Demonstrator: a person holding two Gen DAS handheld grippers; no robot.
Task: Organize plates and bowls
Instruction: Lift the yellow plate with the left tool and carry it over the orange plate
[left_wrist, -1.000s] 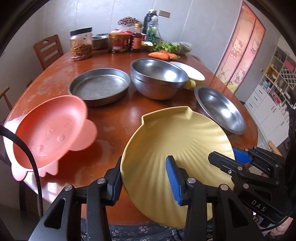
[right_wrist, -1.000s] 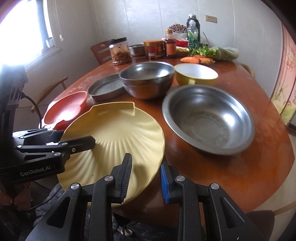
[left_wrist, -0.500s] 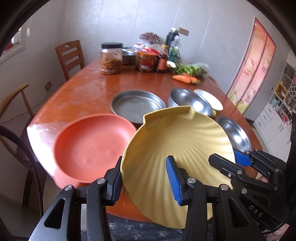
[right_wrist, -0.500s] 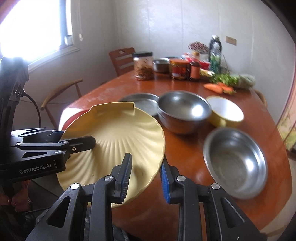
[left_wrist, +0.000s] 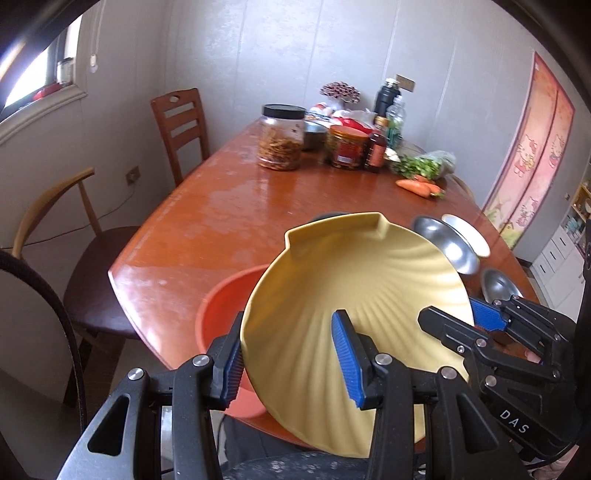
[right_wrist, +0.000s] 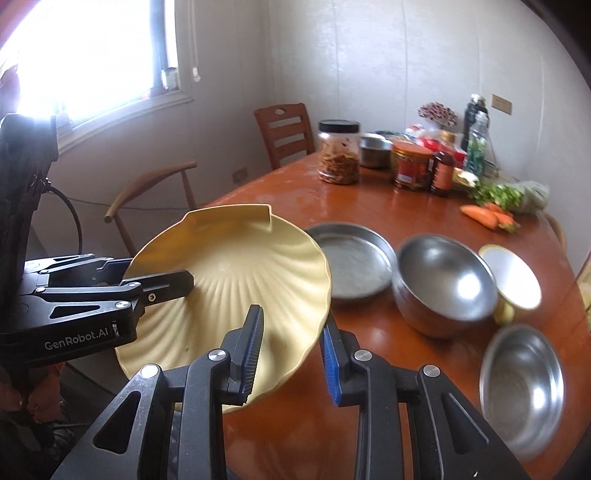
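We see the yellow shell plate (left_wrist: 354, 295) hiding most of the red bowl (left_wrist: 221, 314); left gripper (left_wrist: 291, 360) and right gripper (right_wrist: 291, 354) each clamp its rim, above the table edge (left_wrist: 147, 332).

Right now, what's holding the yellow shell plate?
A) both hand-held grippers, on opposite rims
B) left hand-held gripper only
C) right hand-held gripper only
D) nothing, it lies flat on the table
A: the left hand-held gripper and the right hand-held gripper each clamp a rim of the yellow plate, which is tilted above the table.
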